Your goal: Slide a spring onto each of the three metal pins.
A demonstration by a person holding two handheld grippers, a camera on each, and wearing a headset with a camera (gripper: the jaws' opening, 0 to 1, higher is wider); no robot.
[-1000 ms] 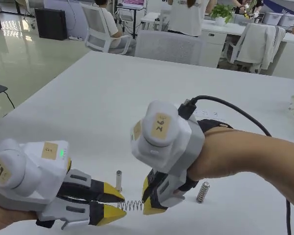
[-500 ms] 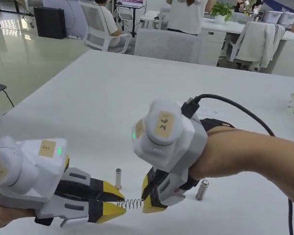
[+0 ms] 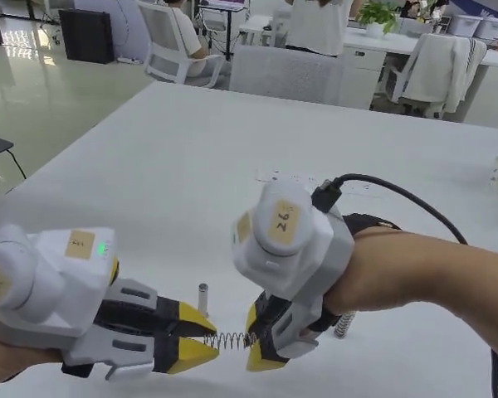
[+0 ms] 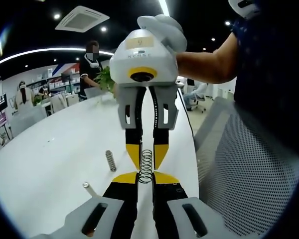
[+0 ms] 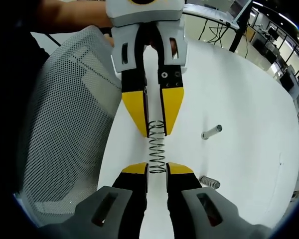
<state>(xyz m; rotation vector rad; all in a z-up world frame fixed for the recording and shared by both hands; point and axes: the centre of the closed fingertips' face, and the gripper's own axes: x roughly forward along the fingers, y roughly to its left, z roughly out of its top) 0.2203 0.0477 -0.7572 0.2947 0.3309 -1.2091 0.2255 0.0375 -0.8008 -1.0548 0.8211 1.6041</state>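
A small coil spring [image 3: 229, 338] hangs level just above the white table, held at both ends. My left gripper [image 3: 206, 340] is shut on its left end and my right gripper [image 3: 253, 340] is shut on its right end. In the left gripper view the spring [image 4: 146, 165] runs from my own yellow tips [image 4: 145, 177] up to the other gripper's tips. The right gripper view shows the same spring [image 5: 156, 147] above its tips [image 5: 157, 168]. A short metal pin [image 3: 202, 298] stands upright just behind the spring. A second spring [image 3: 342, 323] stands partly hidden behind the right gripper.
The white table [image 3: 191, 166] stretches far ahead. A black cable [image 3: 415, 195] trails from the right gripper over the forearm. Beyond the table's far edge are office chairs [image 3: 282, 75], desks and people. A mesh chair back [image 5: 70, 109] lies close on the near side.
Both grippers keep hold of the spring. The right gripper has shifted slightly right and now covers more of the loose spring. The head camera has tilted a little.
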